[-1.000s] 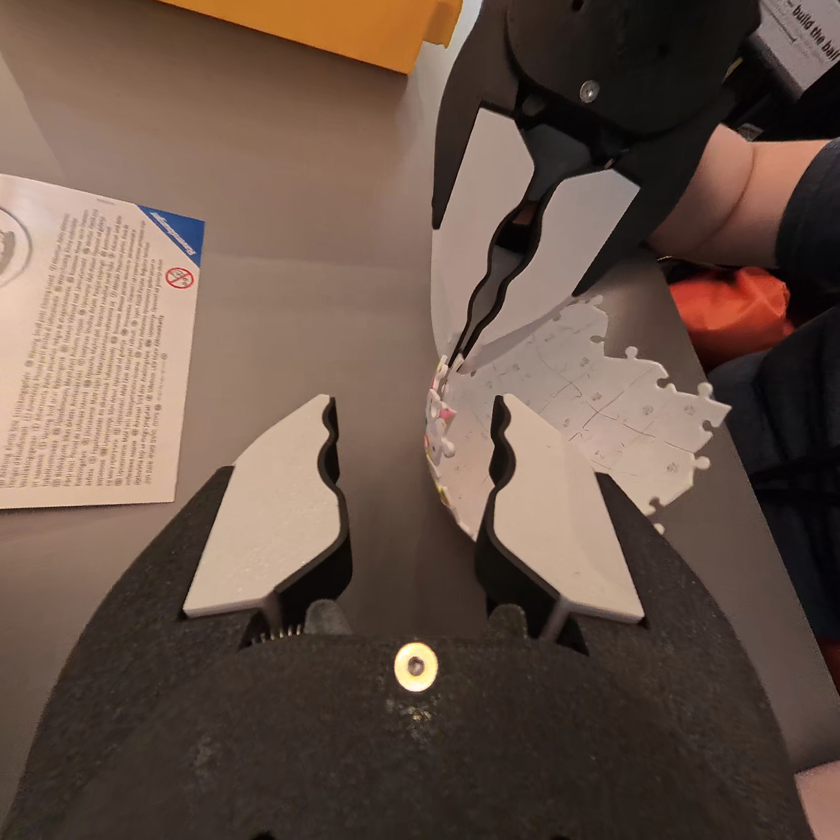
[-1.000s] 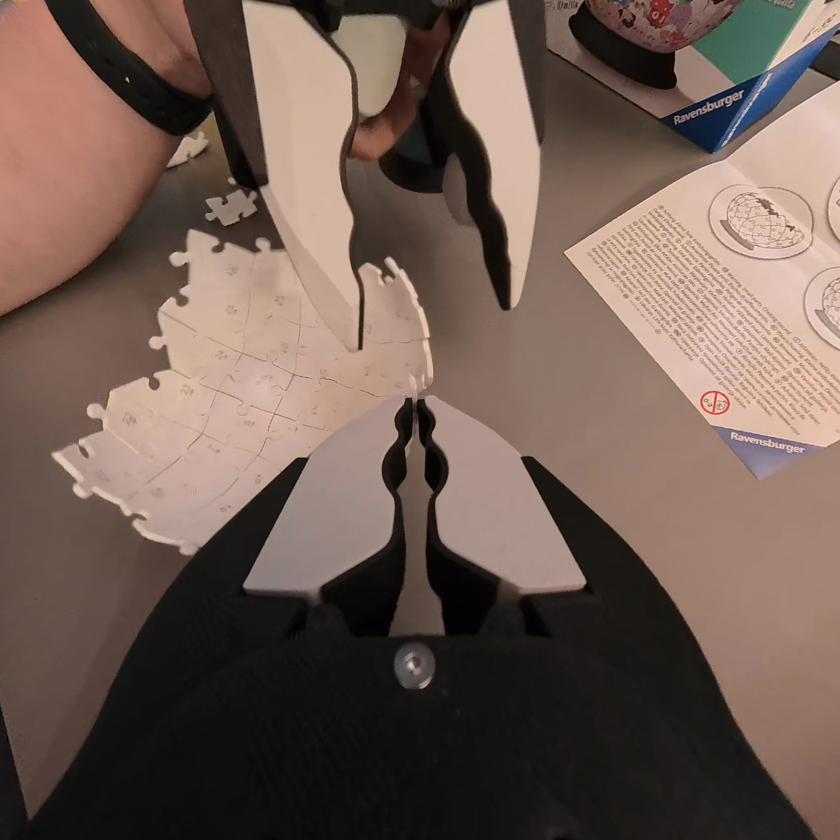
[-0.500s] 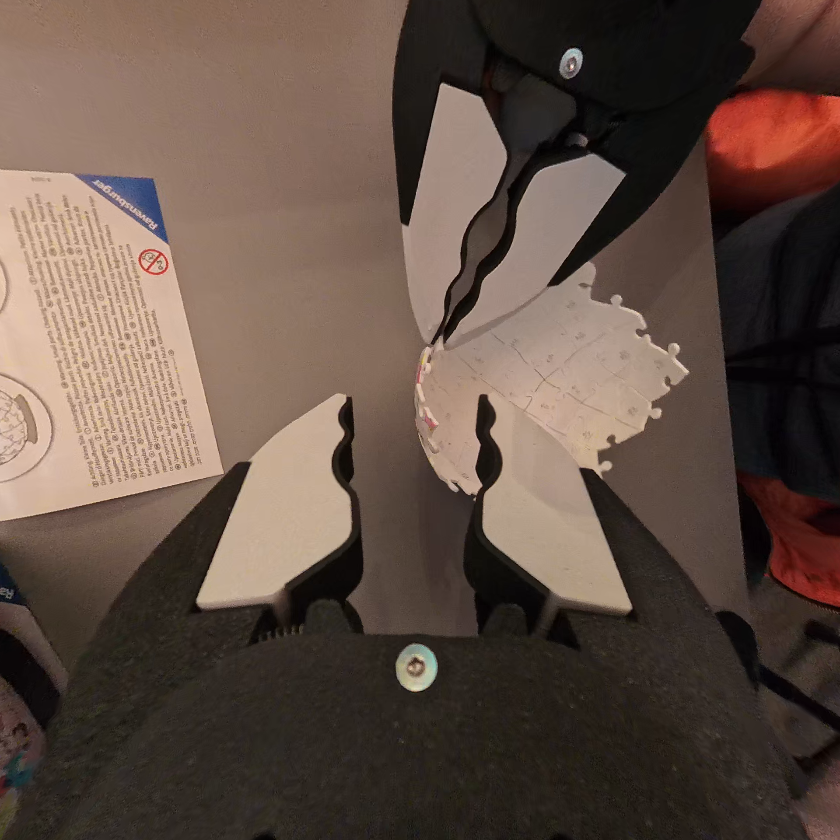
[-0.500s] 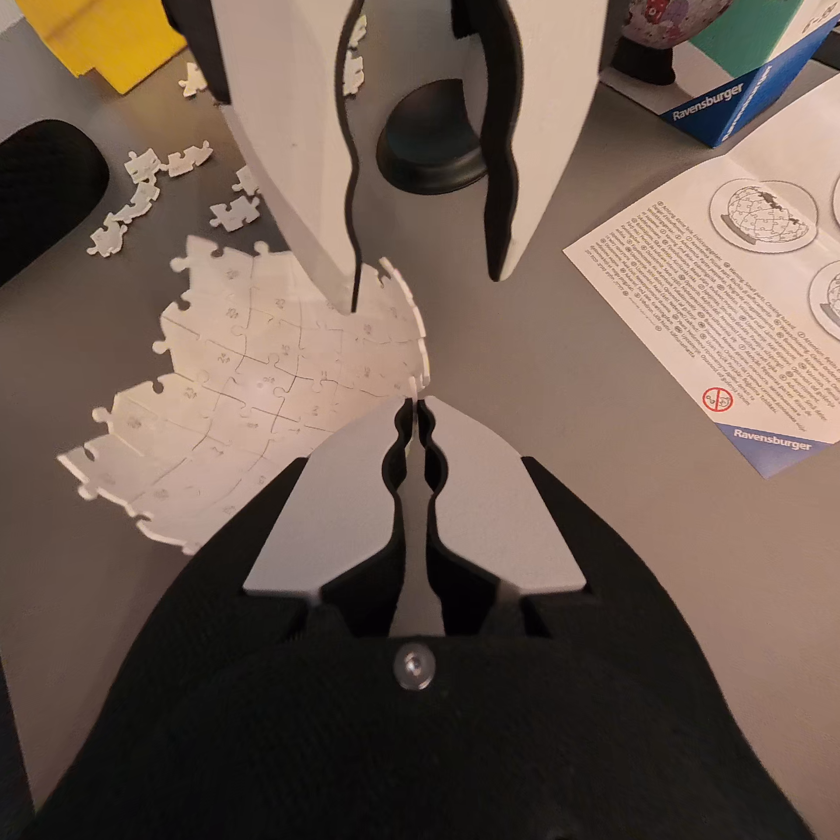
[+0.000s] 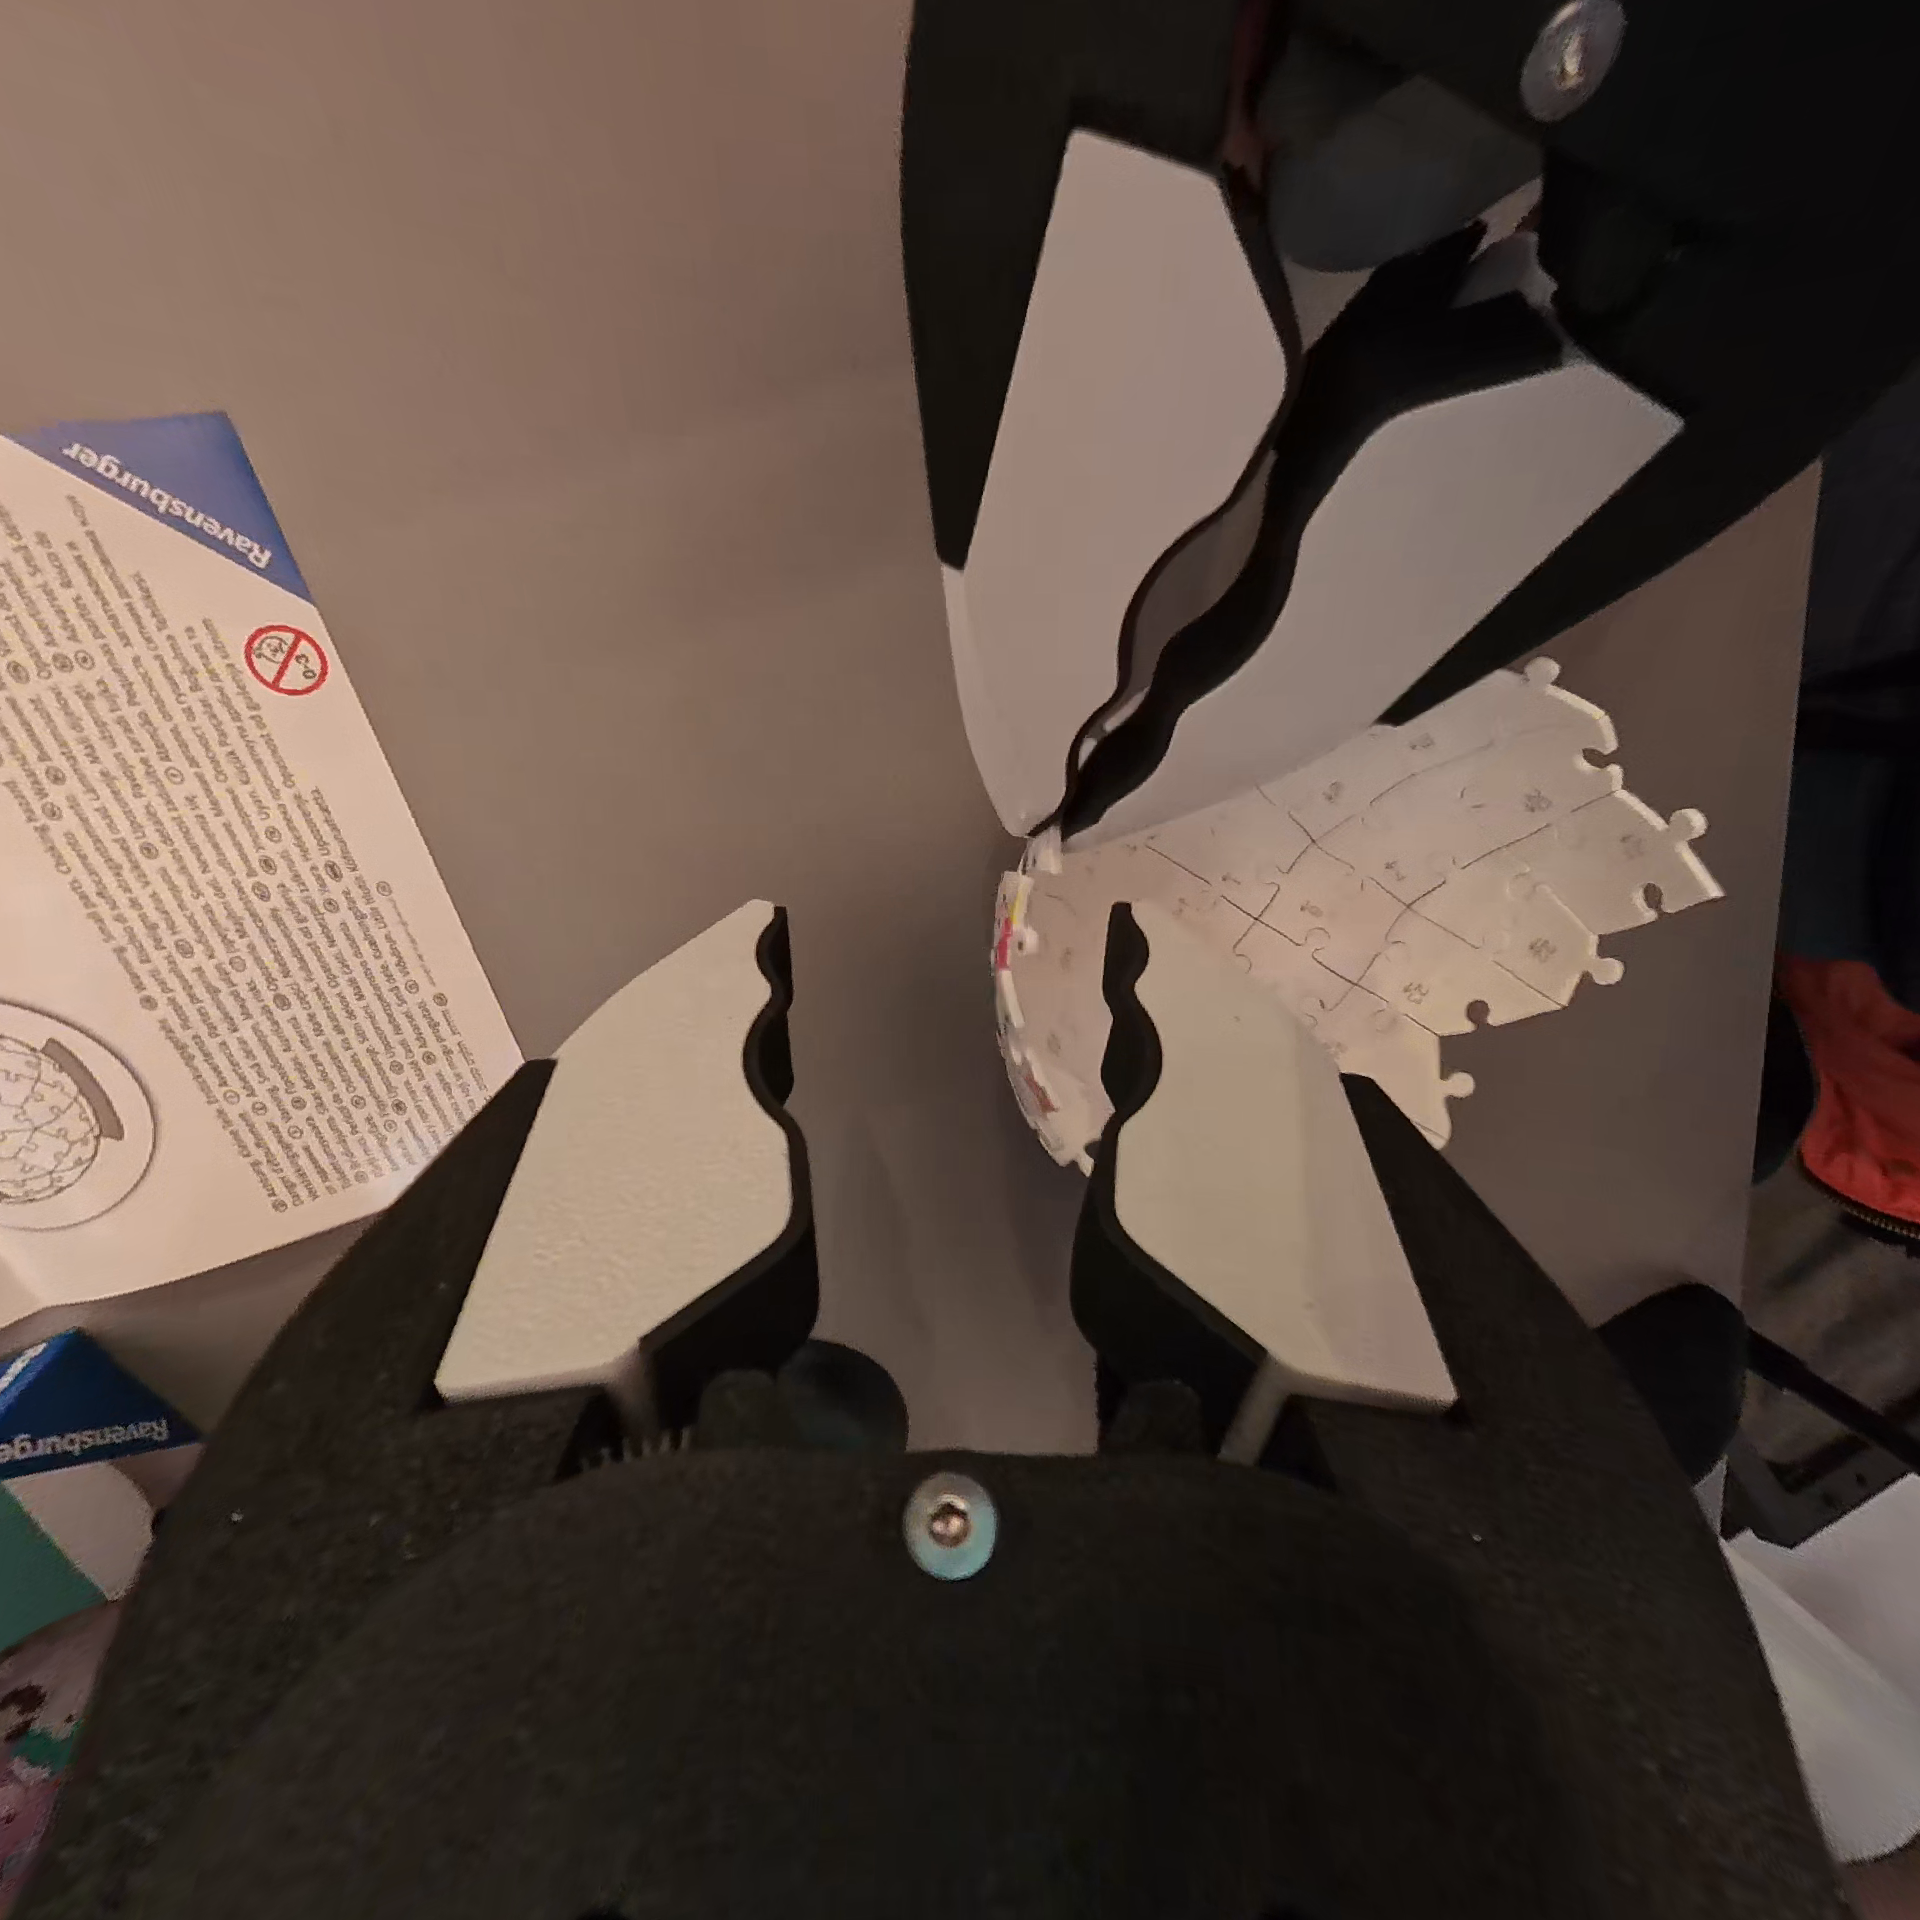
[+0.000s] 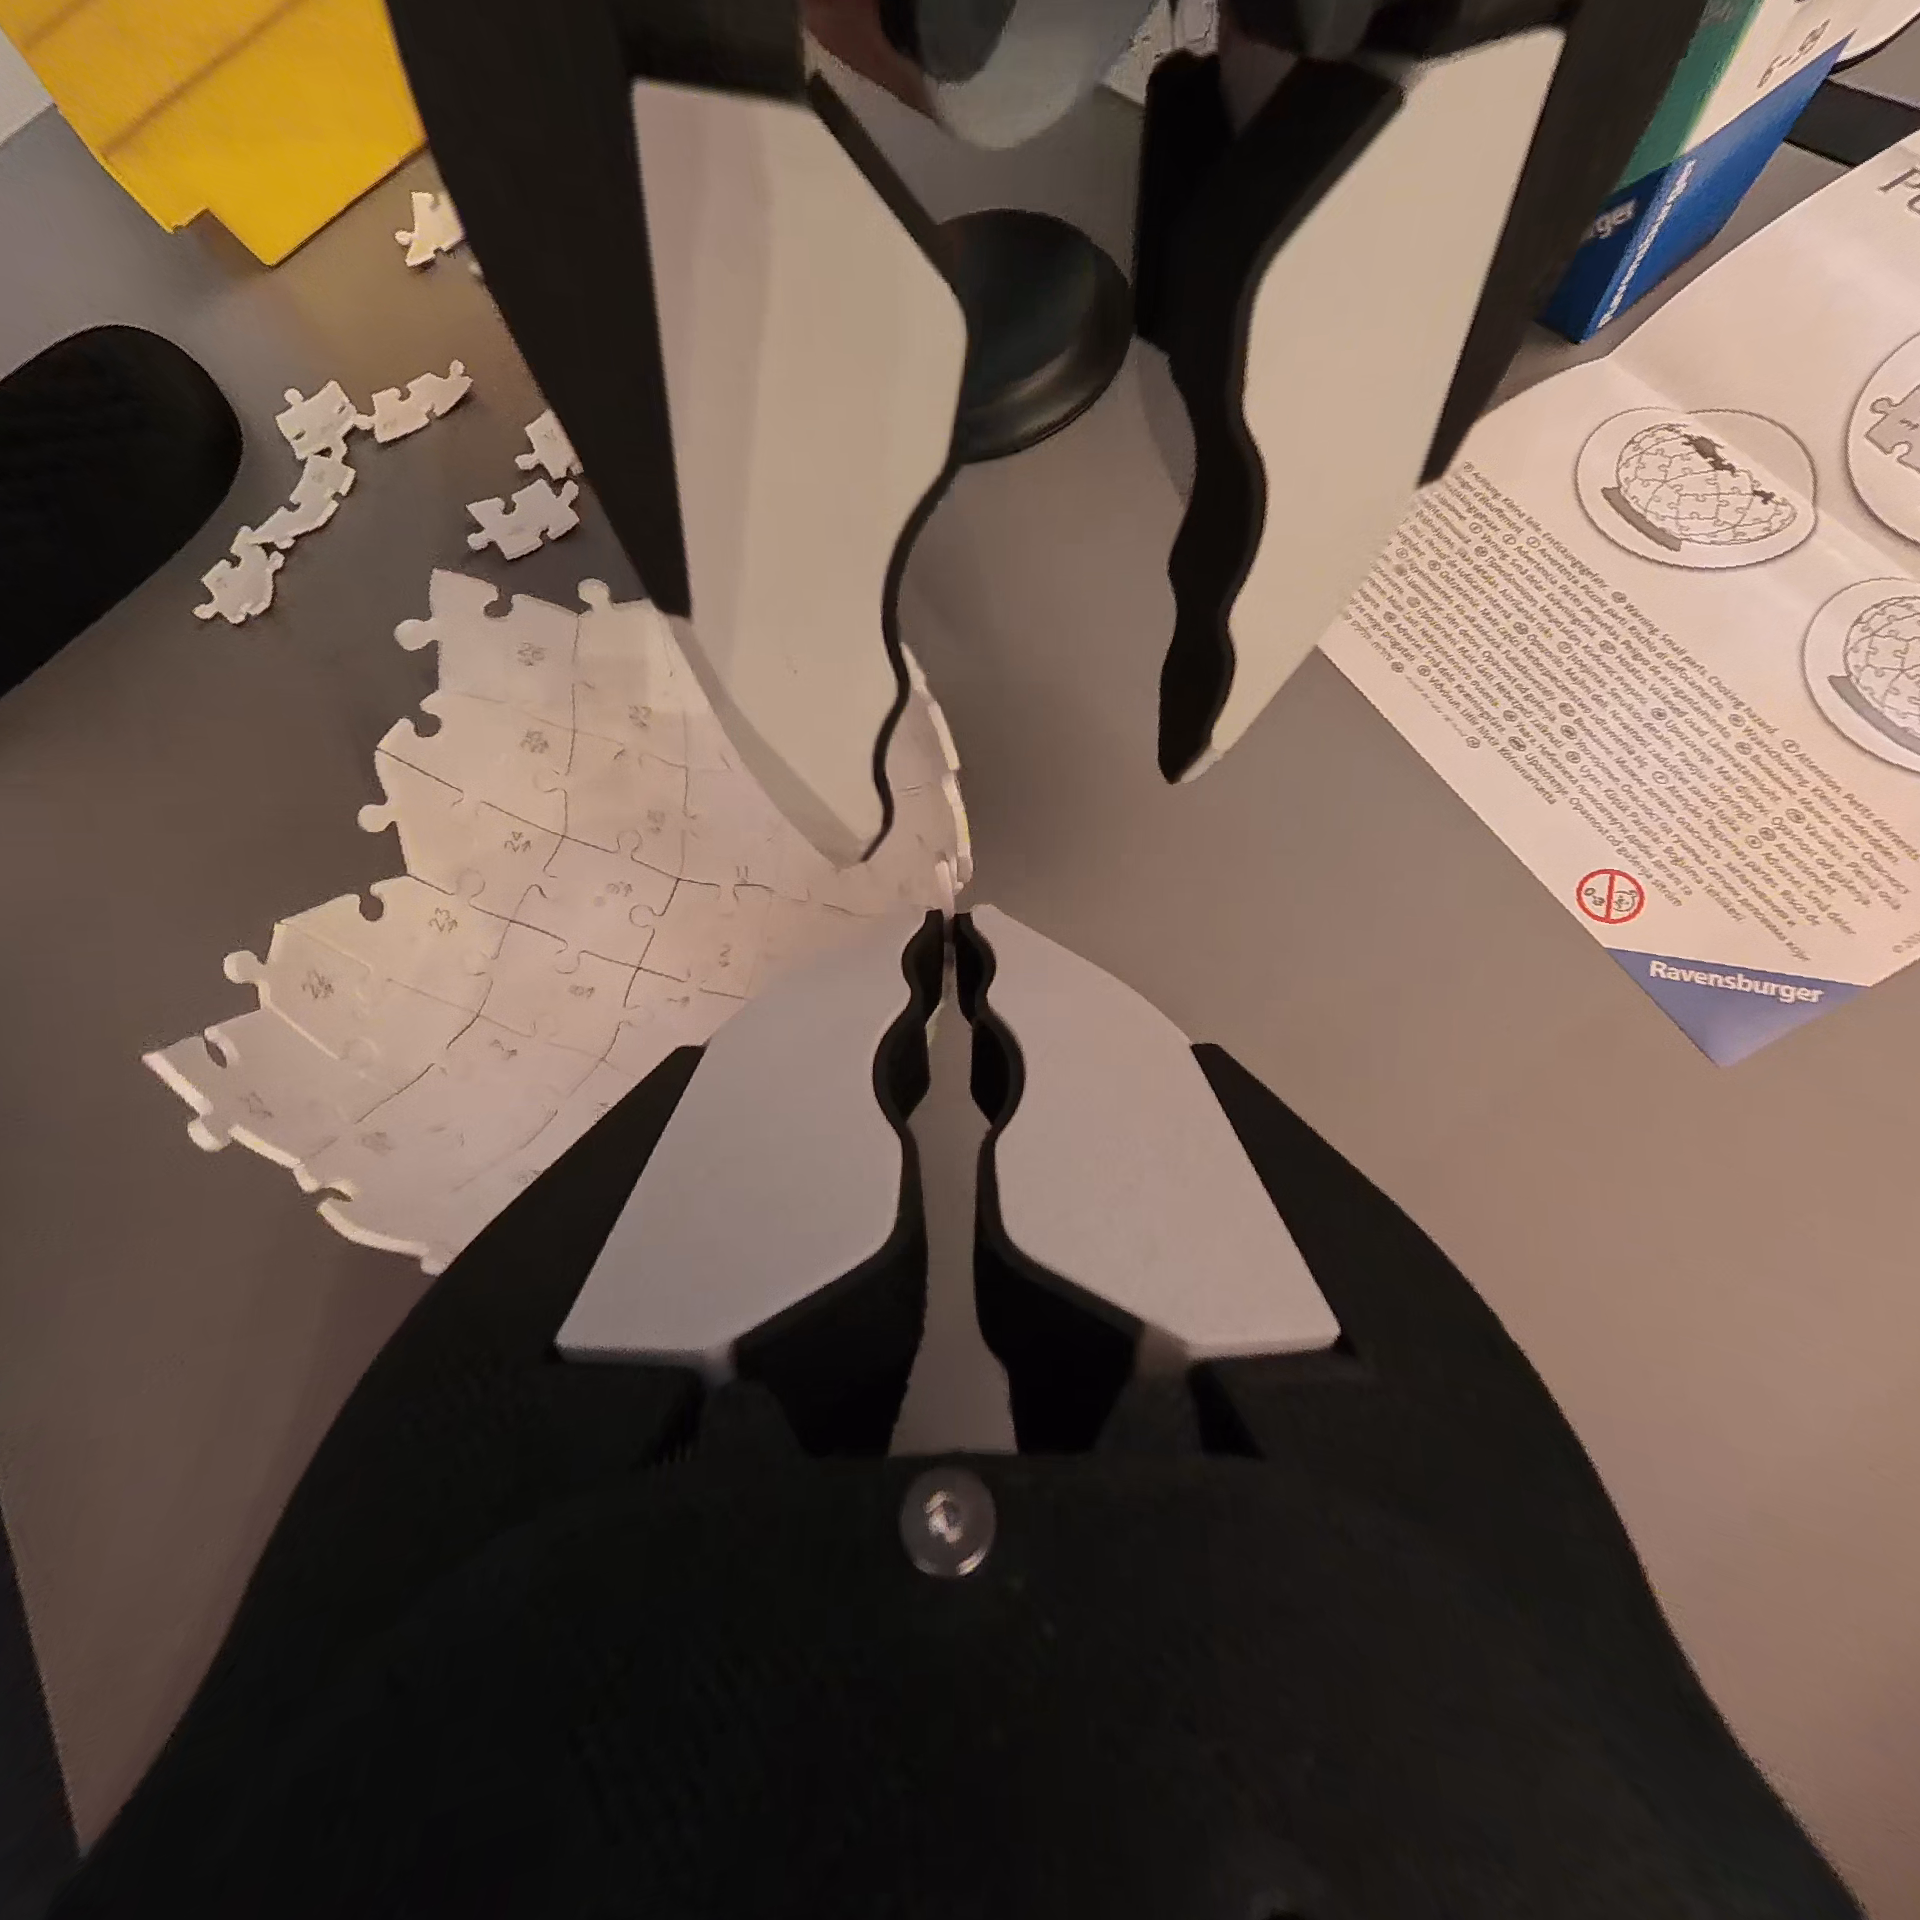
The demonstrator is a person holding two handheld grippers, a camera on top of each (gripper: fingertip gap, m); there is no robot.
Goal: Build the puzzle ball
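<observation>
My right gripper is pinched on the rim of the curved puzzle shell; my left gripper gapes just beside that rim, holding nothing. Next, I judge, fetch a loose piece beyond the shell. The printed leaflet lies opposite those

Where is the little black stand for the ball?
In the right wrist view, the black stand sits far back on the table, showing between the left tool's open fingers, near the blue box.

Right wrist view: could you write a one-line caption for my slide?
Right tool shut on the edge of a curved puzzle shell, open left tool opposite, loose pieces behind.
</observation>
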